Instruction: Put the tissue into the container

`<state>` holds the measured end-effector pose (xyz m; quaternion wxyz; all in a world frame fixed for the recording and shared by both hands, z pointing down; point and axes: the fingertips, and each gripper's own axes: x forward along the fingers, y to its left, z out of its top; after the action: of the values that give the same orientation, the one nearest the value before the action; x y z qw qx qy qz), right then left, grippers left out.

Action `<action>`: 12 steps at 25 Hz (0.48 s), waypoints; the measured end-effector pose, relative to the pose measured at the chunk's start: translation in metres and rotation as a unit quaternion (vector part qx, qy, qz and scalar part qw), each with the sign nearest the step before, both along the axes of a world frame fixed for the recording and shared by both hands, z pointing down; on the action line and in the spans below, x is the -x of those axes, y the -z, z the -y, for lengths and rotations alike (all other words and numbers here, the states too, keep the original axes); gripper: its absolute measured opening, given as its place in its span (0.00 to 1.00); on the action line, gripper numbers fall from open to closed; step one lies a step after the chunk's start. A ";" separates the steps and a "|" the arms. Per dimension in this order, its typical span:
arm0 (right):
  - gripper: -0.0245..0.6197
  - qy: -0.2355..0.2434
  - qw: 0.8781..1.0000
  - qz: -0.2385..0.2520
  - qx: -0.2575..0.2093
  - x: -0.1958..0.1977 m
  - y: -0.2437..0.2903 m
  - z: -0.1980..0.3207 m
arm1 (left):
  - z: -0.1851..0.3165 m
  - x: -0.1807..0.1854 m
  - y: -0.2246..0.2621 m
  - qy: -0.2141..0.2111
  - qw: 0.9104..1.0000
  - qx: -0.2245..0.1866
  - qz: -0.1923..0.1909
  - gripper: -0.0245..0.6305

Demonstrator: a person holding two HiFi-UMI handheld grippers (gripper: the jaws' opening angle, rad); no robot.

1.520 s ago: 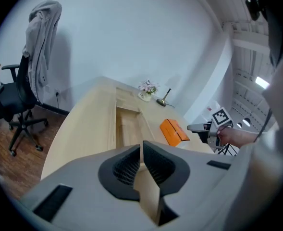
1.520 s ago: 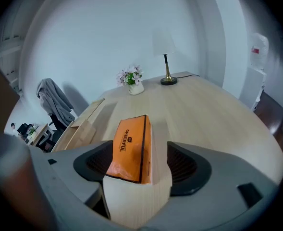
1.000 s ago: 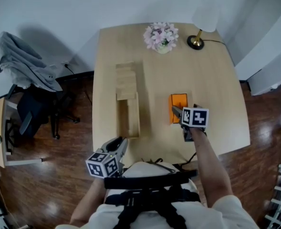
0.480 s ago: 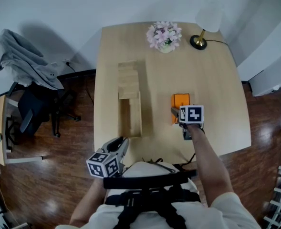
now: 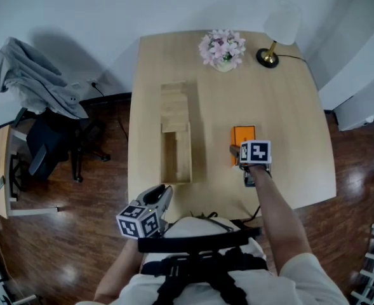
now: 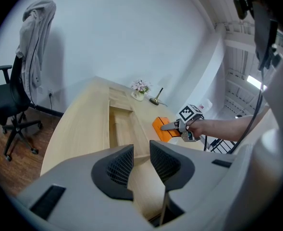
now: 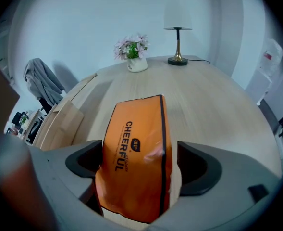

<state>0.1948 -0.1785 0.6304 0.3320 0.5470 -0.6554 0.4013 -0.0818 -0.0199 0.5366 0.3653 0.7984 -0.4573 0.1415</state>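
Note:
An orange tissue pack (image 5: 243,134) lies flat on the right half of the light wooden table (image 5: 288,113). My right gripper (image 5: 235,151) is at its near end. In the right gripper view the tissue pack (image 7: 139,153) lies between the two jaws of the right gripper (image 7: 140,167), which stands open, with a thin gap on the right side. The long wooden container (image 5: 188,157) lies to the left of the pack, its near part open on top. My left gripper (image 5: 166,190) hovers off the table's near edge, shut and holding nothing. The left gripper view shows that gripper (image 6: 141,162), the container (image 6: 140,129) and the tissue pack (image 6: 160,129).
A vase of pink flowers (image 5: 222,48) and a brass lamp (image 5: 272,40) stand at the table's far edge. An office chair draped with a grey garment (image 5: 37,88) is on the left, over dark wood floor. A white unit (image 5: 364,100) stands to the right.
My right gripper has slid forward along the table so its jaws now straddle the near end of the tissue pack. The left gripper has stayed near the table's edge.

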 end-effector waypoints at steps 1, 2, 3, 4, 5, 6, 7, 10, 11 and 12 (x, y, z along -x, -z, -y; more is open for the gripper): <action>0.80 -0.002 1.000 0.009 0.002 0.001 -0.002 0.000 | -0.001 0.001 -0.001 0.001 1.000 0.001 0.000 0.18; 0.80 -0.003 1.000 0.018 0.004 0.003 -0.003 0.000 | -0.003 0.002 -0.001 0.002 1.000 0.002 0.001 0.18; 0.80 -0.003 1.000 0.027 0.005 0.005 -0.003 -0.001 | -0.004 0.003 -0.001 0.004 1.000 0.004 0.001 0.18; 0.79 -0.003 0.999 0.035 0.006 0.006 -0.002 -0.001 | -0.005 0.004 -0.001 0.005 1.000 0.005 0.002 0.18; 0.76 -0.001 0.999 0.041 0.007 0.007 -0.002 -0.001 | -0.006 0.005 0.000 0.006 1.000 0.006 0.001 0.18; 0.73 0.001 0.999 0.043 0.007 0.008 -0.002 -0.001 | -0.006 0.005 0.001 0.008 1.000 0.007 -0.001 0.18; 0.73 0.002 0.999 0.043 0.007 0.008 -0.002 0.000 | -0.007 0.006 0.001 0.009 1.000 0.007 -0.003 0.18; 0.71 0.001 1.000 0.027 0.007 0.000 -0.004 0.000 | -0.007 0.006 0.001 0.010 1.000 0.007 -0.006 0.18; 0.71 0.001 1.000 0.029 0.006 0.000 -0.004 0.001 | -0.007 0.005 0.001 0.009 1.000 0.007 -0.007 0.18; 0.70 0.001 0.999 0.038 0.005 0.002 -0.002 0.001 | -0.007 0.005 0.001 0.008 1.000 0.007 -0.008 0.18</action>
<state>0.1924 -0.1796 0.6326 0.3098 0.5290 -0.6664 0.4244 -0.0864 -0.0133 0.5354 0.3761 0.7930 -0.4597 0.1352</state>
